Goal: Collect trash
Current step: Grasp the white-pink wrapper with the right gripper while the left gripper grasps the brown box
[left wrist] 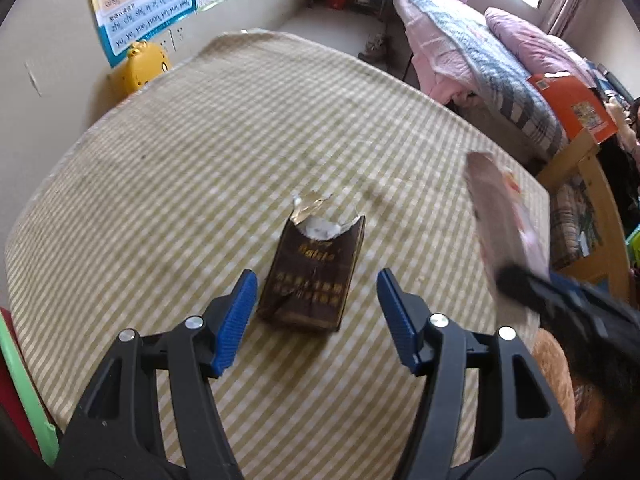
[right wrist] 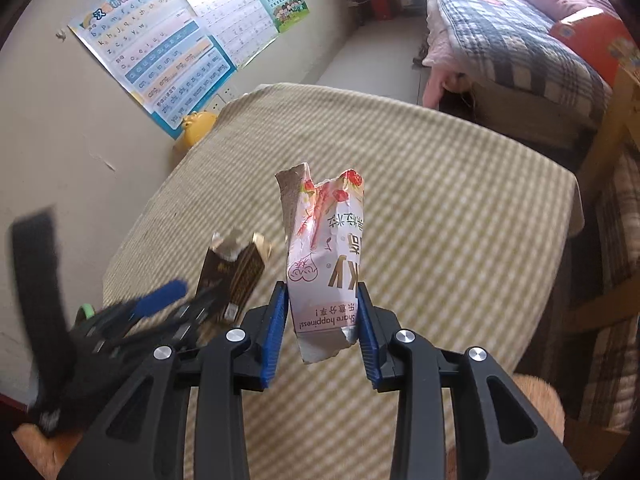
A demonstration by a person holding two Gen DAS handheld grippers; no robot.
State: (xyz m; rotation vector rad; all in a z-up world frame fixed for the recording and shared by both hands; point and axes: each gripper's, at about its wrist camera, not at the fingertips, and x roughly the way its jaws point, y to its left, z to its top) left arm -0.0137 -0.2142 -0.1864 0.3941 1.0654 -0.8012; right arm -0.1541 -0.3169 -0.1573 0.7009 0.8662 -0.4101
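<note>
Trash is half gathered: right gripper (right wrist: 322, 320) pinches the pink snack wrapper (right wrist: 324, 256), lifted clear. Left gripper (left wrist: 316, 312) gapes wide, the torn brown cigarette pack (left wrist: 314, 276) lying uncollected between its fingers on the checked tablecloth (left wrist: 200, 168).

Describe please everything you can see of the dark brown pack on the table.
The dark brown pack looks like a soft paper cigarette pack with gold lettering. Its top is torn open, showing crumpled silver foil and white lining, and its body is creased. It rests on the checked tablecloth, torn end pointing away from the left hand-held gripper. That gripper's open blue pads flank its near end; the left pad is very close, contact unclear.
</note>
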